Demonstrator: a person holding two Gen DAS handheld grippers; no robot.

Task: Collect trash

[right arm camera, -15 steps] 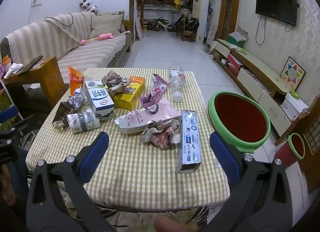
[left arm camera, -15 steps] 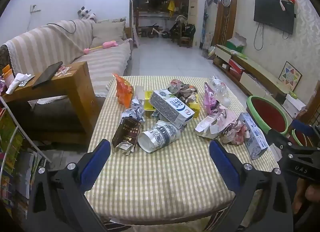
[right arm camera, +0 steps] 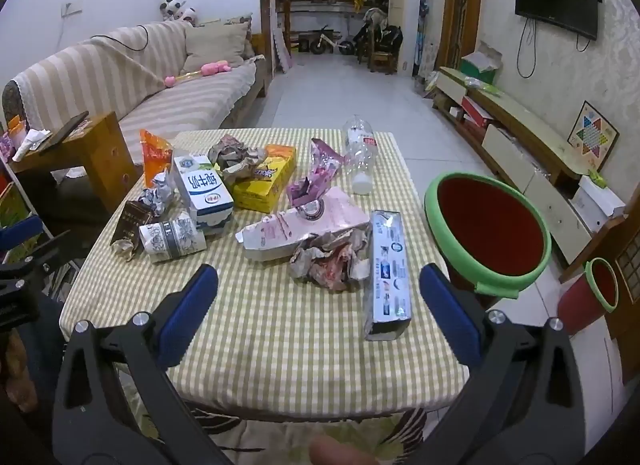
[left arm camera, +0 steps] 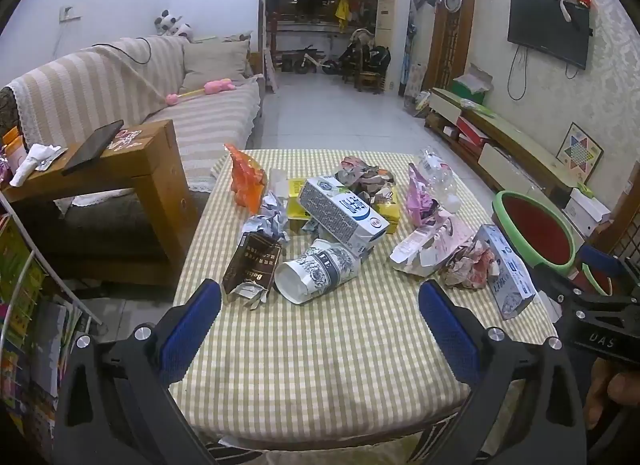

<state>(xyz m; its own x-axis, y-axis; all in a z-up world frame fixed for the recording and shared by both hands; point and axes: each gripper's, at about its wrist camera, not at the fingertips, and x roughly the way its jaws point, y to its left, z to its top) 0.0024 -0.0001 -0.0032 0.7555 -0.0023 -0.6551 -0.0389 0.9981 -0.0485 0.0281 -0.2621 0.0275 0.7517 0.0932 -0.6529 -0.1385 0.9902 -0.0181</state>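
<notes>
Right wrist view: my fingers [right arm camera: 318,301] gape wide, empty, above the checked cloth surface [right arm camera: 280,345]; crumpled paper [right arm camera: 330,261], a long foil box [right arm camera: 388,269], a round green-rimmed bin [right arm camera: 486,239].

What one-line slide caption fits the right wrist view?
Open right gripper hovers over a checked table littered with cartons, wrappers and a bottle, beside a green-rimmed bin.

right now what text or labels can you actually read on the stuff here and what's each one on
"DAS": on the black body of the right claw's frame, seen in the left wrist view.
"Bada", partly: on the brown torn packet.
Large blue Chinese characters: on the white and blue milk carton.
Print on the long toothpaste box and yellow box: too small or blurred to read.
</notes>
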